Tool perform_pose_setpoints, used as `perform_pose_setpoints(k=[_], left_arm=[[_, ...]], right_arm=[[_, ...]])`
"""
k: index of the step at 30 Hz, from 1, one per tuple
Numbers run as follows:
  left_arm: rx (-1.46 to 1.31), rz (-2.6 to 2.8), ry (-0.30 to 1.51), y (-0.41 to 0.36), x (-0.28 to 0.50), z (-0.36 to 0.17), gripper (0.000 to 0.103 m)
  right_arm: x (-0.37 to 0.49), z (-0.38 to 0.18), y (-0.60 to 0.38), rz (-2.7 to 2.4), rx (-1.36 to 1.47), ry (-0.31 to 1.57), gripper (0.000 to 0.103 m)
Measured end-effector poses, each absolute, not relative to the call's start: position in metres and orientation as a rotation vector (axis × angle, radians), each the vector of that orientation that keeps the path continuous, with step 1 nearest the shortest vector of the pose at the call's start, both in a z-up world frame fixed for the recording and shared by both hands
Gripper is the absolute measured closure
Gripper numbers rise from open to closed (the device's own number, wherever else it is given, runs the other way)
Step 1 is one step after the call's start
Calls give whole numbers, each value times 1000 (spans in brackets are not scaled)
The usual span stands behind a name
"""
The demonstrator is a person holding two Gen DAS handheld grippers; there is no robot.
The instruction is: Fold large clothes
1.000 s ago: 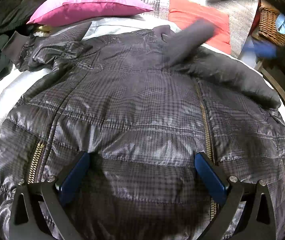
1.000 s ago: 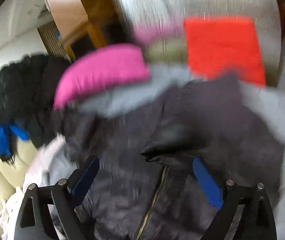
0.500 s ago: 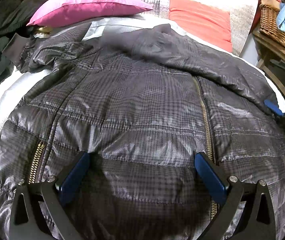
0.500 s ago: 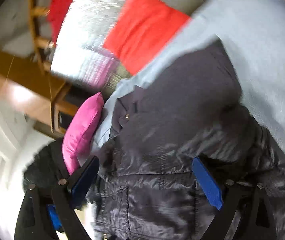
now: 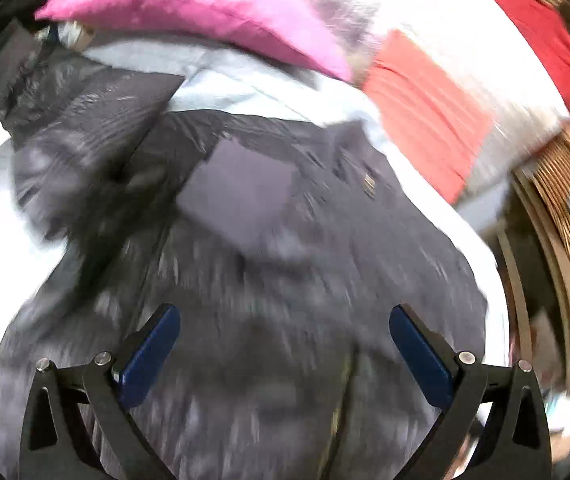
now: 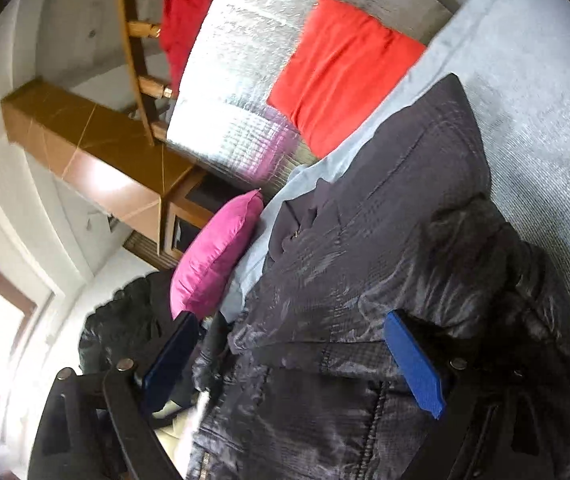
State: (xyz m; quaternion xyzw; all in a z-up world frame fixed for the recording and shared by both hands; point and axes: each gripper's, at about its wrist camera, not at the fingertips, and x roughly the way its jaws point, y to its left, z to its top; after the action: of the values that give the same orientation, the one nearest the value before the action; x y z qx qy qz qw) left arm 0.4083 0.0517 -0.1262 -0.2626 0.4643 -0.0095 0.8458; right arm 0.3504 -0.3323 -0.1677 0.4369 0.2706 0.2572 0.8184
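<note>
The quilted jacket (image 5: 285, 264) lies lengthwise on the bed (image 6: 545, 92), its collar away from both grippers, whose jaws stand open and empty.

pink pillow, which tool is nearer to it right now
Hard to call, maybe the right. The right tool has one finger just below the pink pillow in its view; the left tool sees it beyond the jacket.

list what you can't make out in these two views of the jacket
- Jacket lower half, left wrist view: smeared by motion blur, so the zipper is unclear.
- Jacket hem, both views: hidden behind the tongs and cut by the frame edge.
- Basket contents, left wrist view: blurred at the edge.
- Dark clothes beside the pink pillow, right wrist view: partly behind a finger.
</note>
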Motion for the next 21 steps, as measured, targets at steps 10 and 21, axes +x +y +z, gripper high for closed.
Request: perform_pose_setpoints(k=[10, 21], left_arm=[[-679, 170, 994, 77, 459, -158, 94], [-515, 160, 896, 69, 409, -172, 92]], right_arm=[[350, -171, -338, 565, 955, 555, 7], [341, -144, -375, 545, 1097, 628, 7]])
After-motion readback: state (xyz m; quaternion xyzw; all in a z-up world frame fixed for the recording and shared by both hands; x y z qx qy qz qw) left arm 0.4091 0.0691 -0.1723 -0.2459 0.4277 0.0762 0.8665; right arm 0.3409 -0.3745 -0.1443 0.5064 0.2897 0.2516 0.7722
